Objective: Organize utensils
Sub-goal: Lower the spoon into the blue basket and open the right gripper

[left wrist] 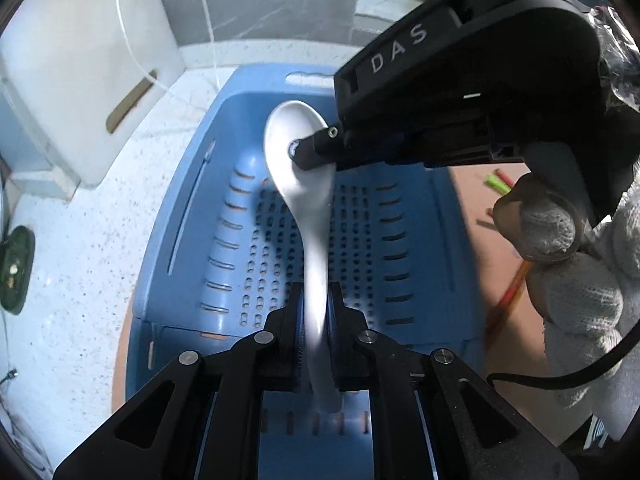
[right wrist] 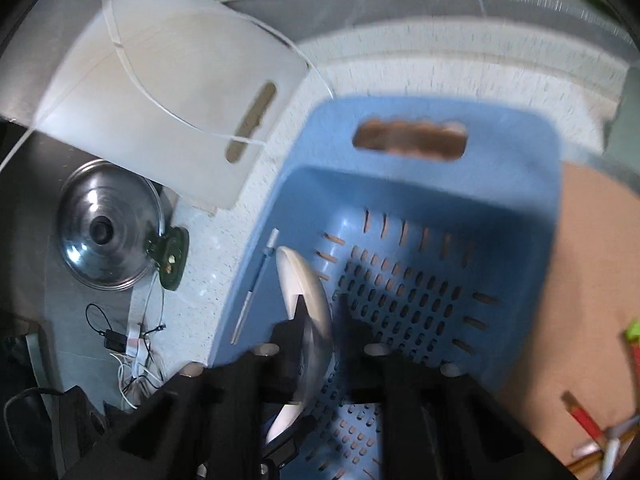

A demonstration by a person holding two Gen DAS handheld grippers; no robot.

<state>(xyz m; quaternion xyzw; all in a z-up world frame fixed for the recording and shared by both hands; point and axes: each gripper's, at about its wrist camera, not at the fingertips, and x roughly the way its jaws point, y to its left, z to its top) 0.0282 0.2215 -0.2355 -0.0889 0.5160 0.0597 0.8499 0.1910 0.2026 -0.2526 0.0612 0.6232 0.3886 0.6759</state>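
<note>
A white ceramic spoon [left wrist: 298,188] hangs over the blue slotted basket [left wrist: 188,184]. My left gripper [left wrist: 316,294] is shut on its handle, with the bowl pointing away from the camera. My right gripper [left wrist: 306,152], held by a gloved hand [left wrist: 560,248], comes in from the upper right, its tips at the spoon's bowl. In the right wrist view the spoon [right wrist: 304,280] stands edge-on between that gripper's [right wrist: 322,306] fingers, which look shut on it through the blur. The basket [right wrist: 520,148] lies beneath.
A white cutting board [right wrist: 160,80] leans at the back left, with a cord across it. A metal lid [right wrist: 108,228] and a green part [right wrist: 172,256] lie left of the basket. Red and orange sticks [right wrist: 588,420] lie on the brown mat [right wrist: 592,260]. A thin blue-white stick [right wrist: 256,284] rests along the basket's left wall.
</note>
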